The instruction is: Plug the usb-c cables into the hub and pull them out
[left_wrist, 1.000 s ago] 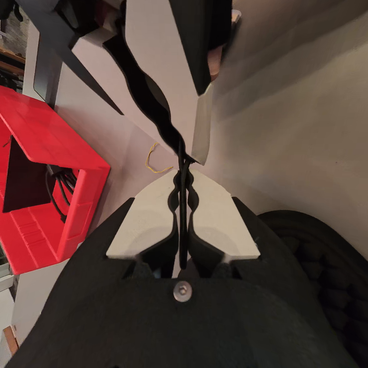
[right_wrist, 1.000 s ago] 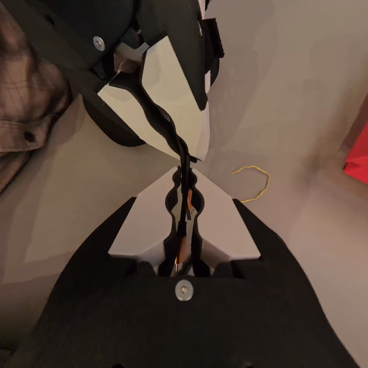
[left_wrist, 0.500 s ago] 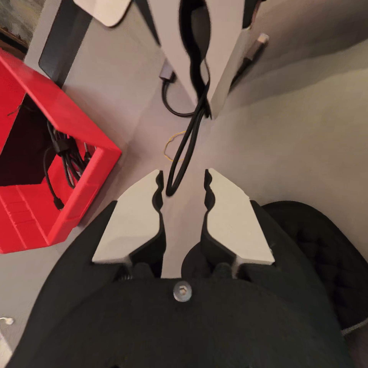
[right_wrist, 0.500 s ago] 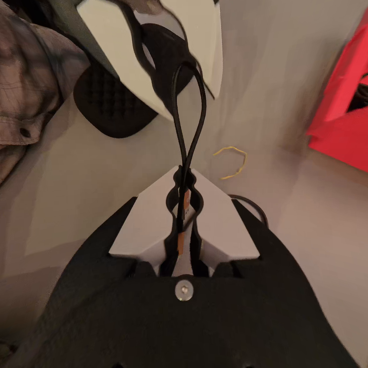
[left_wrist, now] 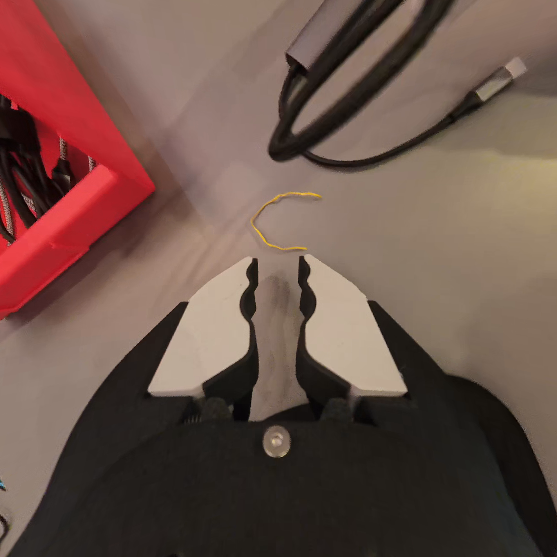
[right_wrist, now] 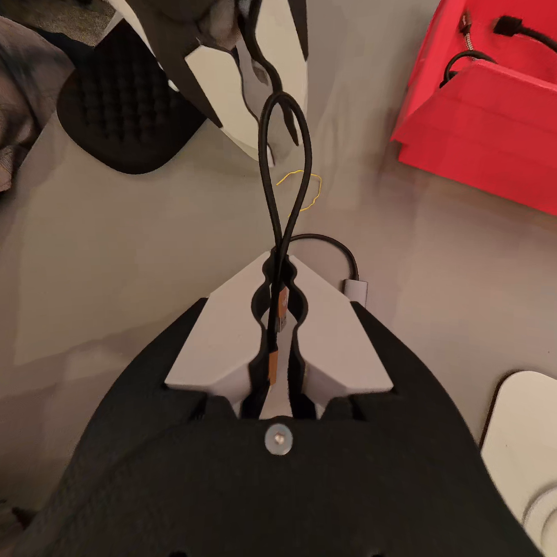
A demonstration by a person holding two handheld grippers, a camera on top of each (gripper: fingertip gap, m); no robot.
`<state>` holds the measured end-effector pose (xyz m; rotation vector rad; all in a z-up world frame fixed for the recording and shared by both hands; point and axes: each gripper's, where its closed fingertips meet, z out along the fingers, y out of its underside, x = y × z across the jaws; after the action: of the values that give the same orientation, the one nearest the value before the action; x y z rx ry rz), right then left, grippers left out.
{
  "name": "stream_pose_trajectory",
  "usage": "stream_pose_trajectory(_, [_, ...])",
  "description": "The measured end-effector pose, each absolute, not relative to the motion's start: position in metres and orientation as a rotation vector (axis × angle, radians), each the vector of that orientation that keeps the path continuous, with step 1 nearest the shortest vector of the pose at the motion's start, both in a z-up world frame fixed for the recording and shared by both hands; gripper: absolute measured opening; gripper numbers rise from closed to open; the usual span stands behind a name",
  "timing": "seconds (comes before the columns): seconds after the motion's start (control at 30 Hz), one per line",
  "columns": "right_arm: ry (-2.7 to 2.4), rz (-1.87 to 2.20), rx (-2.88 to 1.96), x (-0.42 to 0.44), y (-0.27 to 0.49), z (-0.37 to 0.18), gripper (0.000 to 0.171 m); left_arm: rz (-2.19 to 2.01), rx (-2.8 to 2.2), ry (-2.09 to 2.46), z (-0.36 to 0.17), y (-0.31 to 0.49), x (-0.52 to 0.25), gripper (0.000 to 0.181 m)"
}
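Note:
My right gripper (right_wrist: 278, 255) is shut on a folded black USB cable (right_wrist: 264, 168). Its loop sticks out past the tips, and its orange plugs (right_wrist: 273, 367) hang between the jaws. My left gripper (left_wrist: 278, 259) is open and empty above the grey table, just short of a thin yellow wire (left_wrist: 265, 220). The grey hub (left_wrist: 303, 49) lies ahead of it with its short black lead and grey plug (left_wrist: 497, 80). The blurred cable loop (left_wrist: 346, 90) hangs over it. The hub (right_wrist: 356, 291) also shows beside my right fingers. The left gripper's fingers (right_wrist: 217, 90) show beyond the loop, apart from it.
A red bin (left_wrist: 78, 180) with several cables stands left of the left gripper, and it also shows in the right wrist view (right_wrist: 482, 120). A black dimpled pad (right_wrist: 120, 105) lies at the far left. A white rounded object (right_wrist: 527, 437) sits at the lower right. Tip to tip, the grippers are about 11 cm apart. The hub (right_wrist: 356, 291) is about 9 cm from my right fingertips. The left camera catches it too, in the left wrist view (left_wrist: 306, 46).
The left gripper opened, let go of the cable loop and drew back from it. Its jaws now stand closer together than half a second ago. The right gripper still holds the cable.

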<state>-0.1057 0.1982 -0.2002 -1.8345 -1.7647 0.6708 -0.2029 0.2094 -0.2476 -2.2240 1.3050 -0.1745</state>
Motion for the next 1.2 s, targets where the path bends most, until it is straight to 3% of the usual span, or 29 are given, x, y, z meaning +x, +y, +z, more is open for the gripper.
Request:
stream_pose_trajectory(0.33, [-1.770, 0.662, -1.832, -0.107, 0.198, -0.200, 0.001, -0.166, -2.388, 1.181, -0.267, 0.225, -0.199, 0.029])
stream_pose_trajectory(0.5, [-1.767, 0.667, -1.831, -0.107, 0.198, -0.200, 0.000, -0.188, -2.384, 1.182, -0.268, 0.225, -0.193, 0.017])
stream_pose_trajectory(0.6, [-1.761, 0.666, -1.831, -0.106, 0.199, -0.199, 0.001, -0.203, -2.375, 1.187, -0.267, 0.225, -0.190, 0.021])
stream_pose_trajectory(0.73, [-1.750, 0.667, -1.832, -0.104, 0.200, -0.197, 0.000, -0.218, -2.370, 1.203, -0.268, 0.222, -0.189, 0.001])
stream_pose_trajectory(0.9, [-1.755, 0.664, -1.831, -0.104, 0.199, -0.197, 0.002, -0.167, -2.343, 1.216, -0.268, 0.224, -0.190, 0.000])
stream_pose_trajectory(1.2, [-1.751, 0.710, -1.797, -0.106, 0.196, -0.191, 0.000, -0.199, -2.158, 1.139, -0.226, 0.233, -0.203, 0.000])
